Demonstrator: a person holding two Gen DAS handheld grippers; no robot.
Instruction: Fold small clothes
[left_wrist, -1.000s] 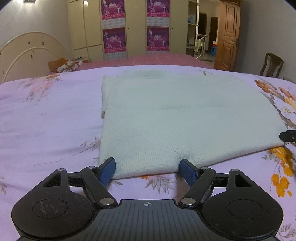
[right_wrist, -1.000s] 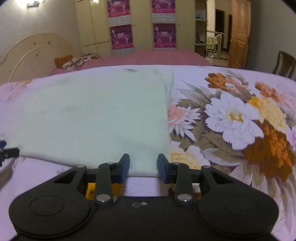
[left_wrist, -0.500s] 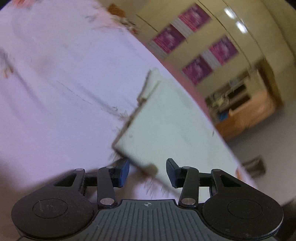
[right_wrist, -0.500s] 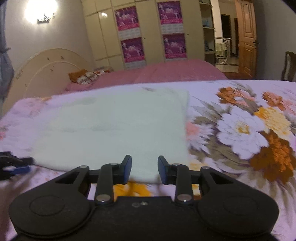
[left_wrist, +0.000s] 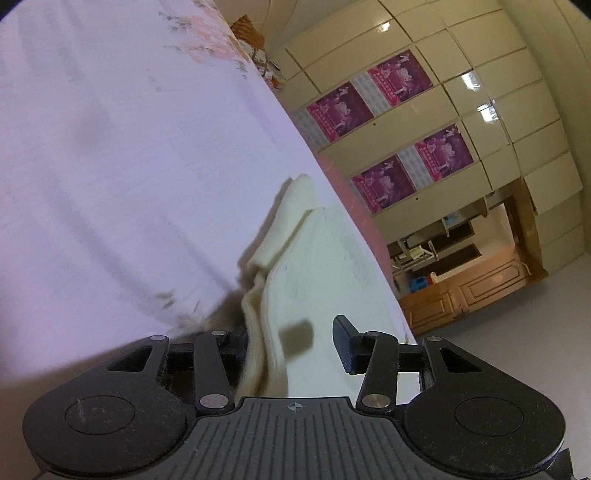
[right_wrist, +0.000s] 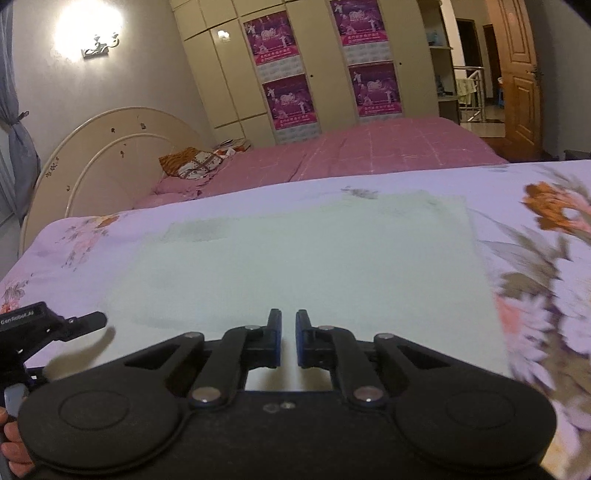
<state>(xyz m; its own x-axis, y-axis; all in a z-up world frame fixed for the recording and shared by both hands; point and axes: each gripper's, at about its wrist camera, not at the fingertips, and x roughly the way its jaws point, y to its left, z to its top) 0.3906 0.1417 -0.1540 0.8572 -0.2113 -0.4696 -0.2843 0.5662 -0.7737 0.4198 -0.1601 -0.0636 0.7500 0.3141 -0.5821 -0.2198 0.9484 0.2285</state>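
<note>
Right wrist view shows the big bed (right_wrist: 110, 236) with its purple flowery sheet, and the pale folded cloth (right_wrist: 295, 266) lies flat on it, right in front of me. My right gripper (right_wrist: 288, 338) is pinched almost shut over the near edge of the cloth. My left gripper (left_wrist: 291, 345) is tipped on its side and partly open, with the thick folded edge of the cloth (left_wrist: 266, 325) between its fingers.
</note>
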